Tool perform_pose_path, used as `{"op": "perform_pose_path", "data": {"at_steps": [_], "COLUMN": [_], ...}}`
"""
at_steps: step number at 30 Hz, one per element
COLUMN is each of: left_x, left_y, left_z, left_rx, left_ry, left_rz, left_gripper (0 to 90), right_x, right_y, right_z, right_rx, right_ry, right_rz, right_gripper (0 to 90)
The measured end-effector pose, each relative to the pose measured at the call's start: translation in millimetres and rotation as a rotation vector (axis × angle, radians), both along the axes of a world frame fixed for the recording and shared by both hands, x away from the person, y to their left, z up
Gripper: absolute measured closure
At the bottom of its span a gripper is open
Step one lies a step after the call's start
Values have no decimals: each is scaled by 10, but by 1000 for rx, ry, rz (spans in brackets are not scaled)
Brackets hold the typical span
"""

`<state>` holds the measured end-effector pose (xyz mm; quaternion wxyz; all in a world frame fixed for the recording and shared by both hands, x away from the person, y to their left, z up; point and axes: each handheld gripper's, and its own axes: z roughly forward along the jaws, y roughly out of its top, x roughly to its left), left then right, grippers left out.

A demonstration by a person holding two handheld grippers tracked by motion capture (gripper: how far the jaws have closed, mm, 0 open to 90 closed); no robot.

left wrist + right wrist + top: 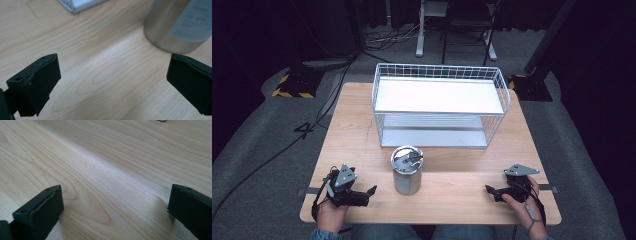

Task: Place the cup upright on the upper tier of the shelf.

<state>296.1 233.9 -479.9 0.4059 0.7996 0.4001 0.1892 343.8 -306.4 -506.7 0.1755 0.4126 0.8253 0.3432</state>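
A silver metal canister (407,171) with a lid stands upright near the middle of the wooden table (357,130). My left gripper (367,195), held in a hand at the front left, points right toward it and is open with nothing between its jaws. In the left gripper view the canister (175,25) rises at the upper right, just beyond the open left gripper (112,82). At the front right my right gripper (492,194) points left, also open and empty. In the right gripper view bare wood lies between the wide-apart jaws of the right gripper (115,207).
A white wire rack (439,107) with two shelves stands at the back of the table, behind the canister; its corner (80,5) appears in the left gripper view. Cables and stands lie on the grey floor beyond. Bare wood stretches between each gripper and the canister.
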Motion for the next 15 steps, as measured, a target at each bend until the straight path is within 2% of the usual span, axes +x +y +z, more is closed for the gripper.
{"op": "perform_pose_path", "data": {"at_steps": [1,4,6,7,9,11,13,15], "left_x": [0,-50,-78,-100,-108,-124,-128,-147], "left_y": [0,-20,-28,-27,-24,-10,-4,-5], "left_z": [0,79,115,139,147,159,165,191], "left_rx": [0,-23,-46,-63,-73,-109,-111,-135], "left_ry": [0,-51,-72,-95,-102,-112,-119,-135], "left_rz": [0,-16,-23,-24,-25,-21,-21,-22], "left_gripper": [0,0,0,0,0,0,0,0], "right_x": [0,0,0,0,0,0,0,0], "right_y": [0,0,0,0,0,0,0,0], "right_z": [0,0,0,0,0,0,0,0], "right_rx": [0,0,0,0,0,0,0,0], "right_ry": [0,0,0,0,0,0,0,0], "right_rz": [0,0,0,0,0,0,0,0], "right_gripper": [0,0,0,1,1,0,0,1]}}
